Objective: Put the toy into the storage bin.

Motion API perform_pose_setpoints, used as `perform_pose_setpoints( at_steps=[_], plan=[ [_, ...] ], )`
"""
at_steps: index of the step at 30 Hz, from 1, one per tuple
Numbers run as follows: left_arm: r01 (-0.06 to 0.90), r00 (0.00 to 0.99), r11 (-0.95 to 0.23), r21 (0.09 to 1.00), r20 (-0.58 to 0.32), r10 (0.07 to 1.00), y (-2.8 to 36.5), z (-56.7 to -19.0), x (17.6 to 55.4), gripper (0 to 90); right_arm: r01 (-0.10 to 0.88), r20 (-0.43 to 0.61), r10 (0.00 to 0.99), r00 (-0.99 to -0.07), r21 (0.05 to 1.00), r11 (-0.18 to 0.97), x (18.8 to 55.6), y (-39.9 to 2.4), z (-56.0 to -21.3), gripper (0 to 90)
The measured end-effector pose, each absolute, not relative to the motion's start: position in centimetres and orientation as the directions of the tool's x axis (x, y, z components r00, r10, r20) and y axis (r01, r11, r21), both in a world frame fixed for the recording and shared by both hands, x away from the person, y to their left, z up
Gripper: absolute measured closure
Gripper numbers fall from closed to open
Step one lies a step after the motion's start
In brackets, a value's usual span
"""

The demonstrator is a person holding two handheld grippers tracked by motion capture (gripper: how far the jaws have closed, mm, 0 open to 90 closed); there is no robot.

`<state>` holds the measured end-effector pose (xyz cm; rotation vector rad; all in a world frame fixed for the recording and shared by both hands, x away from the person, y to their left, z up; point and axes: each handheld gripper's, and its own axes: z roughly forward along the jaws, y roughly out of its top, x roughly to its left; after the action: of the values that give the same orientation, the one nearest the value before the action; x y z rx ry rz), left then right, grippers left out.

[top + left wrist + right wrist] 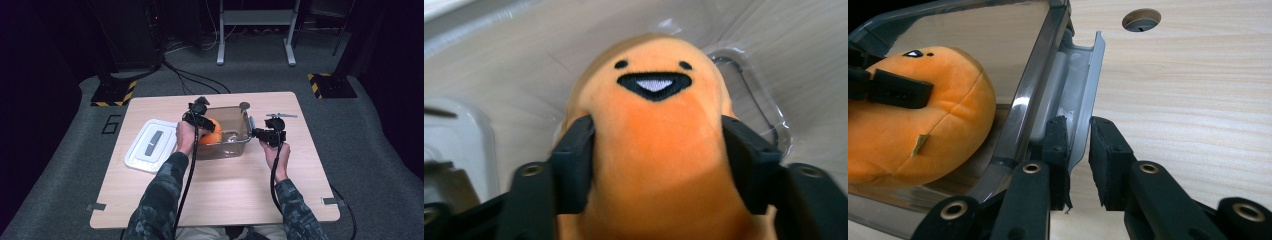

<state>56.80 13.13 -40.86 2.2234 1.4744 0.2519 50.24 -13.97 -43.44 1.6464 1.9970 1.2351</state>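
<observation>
An orange plush toy with a stitched smiling face sits inside a clear plastic box at the middle of the table. My left gripper reaches into the box from the left. Its pads press on both sides of the toy, which is slightly dented between them. My right gripper is at the box's right end, shut on the grey handle flap there, beside the box rim. From the right gripper, the toy shows through the box wall.
A white lid lies flat on the table left of the box. A small clear item with a metal loop lies on the box floor past the toy. The table has a round hole behind the box, and a thin metal piece lies at its right.
</observation>
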Motion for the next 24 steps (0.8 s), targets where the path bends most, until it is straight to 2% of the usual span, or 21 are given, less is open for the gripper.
perform_pose_setpoints(
  at_steps=[5, 12, 19, 24],
  plan=[
    [0.8, 0.437, -0.326, 0.503, -0.117, 0.892, 13.5, -40.0, 56.2, 24.8, 0.668, 0.298, 0.902, -0.314, 0.744, -0.013, 50.2, -14.0, -43.4, 79.0],
    [0.765, 0.454, -0.321, 0.558, -0.114, 0.884, 14.6, -38.2, 55.2, 23.6, 0.666, 0.293, 0.905, -0.31, 0.745, -0.013, 50.2, -14.0, -43.3, 79.3],
    [0.757, 0.484, -0.407, 0.511, -0.02, 0.875, 14.9, -38.7, 54.2, 25.0, 0.666, 0.292, 0.907, -0.304, 0.746, -0.017, 50.2, -14.0, -43.3, 79.3],
    [0.763, 0.5, -0.434, 0.48, -0.011, 0.866, 15.2, -40.0, 54.0, 25.7, 0.669, 0.295, 0.905, -0.306, 0.743, -0.016, 50.2, -14.0, -43.3, 79.3]
  ],
)
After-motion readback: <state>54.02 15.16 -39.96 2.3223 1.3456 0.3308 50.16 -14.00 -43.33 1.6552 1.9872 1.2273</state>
